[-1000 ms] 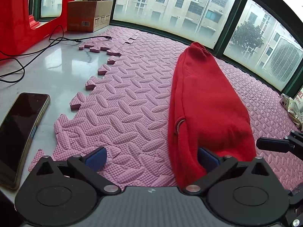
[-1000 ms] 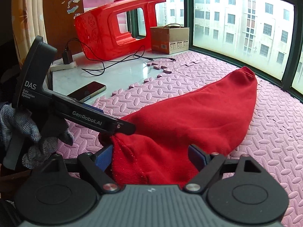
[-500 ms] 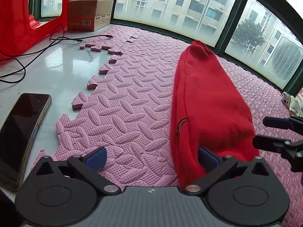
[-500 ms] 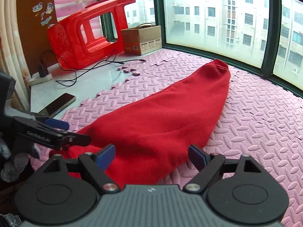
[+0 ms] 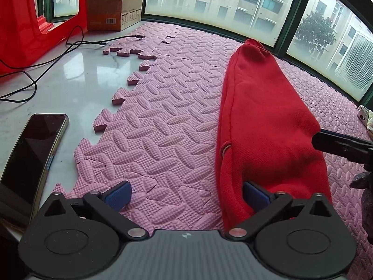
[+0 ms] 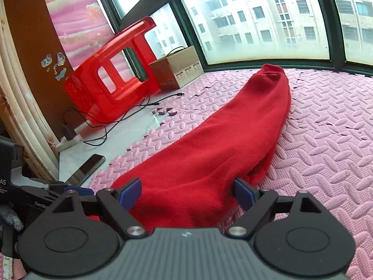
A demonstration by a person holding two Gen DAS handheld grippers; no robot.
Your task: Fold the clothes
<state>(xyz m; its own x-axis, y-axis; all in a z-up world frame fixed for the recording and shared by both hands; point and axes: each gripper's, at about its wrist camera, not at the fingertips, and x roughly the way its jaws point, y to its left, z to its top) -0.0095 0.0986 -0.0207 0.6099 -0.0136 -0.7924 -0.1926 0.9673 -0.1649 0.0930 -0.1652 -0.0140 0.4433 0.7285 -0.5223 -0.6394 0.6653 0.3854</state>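
A red garment lies folded into a long narrow strip on the pink foam mat, running away toward the window. My left gripper is open at its near left corner; the right blue pad sits against the cloth edge and the left pad over bare mat. My right gripper is open and tilted, straddling the near end of the red garment with the cloth between its wide jaws, not pinched. One black finger of the right gripper reaches in over the garment's right side. The left gripper shows low left.
A phone lies on the bare marble sill left of the mat. Black cables, a red plastic stool on its side and a cardboard box stand at the far left. Window frames close the far edge. A gloved hand holds the left gripper.
My right gripper has slid rightward along the garment's near end and rolled, so its view tilts. The left gripper now sits at that view's lower left edge. The left gripper stayed put.
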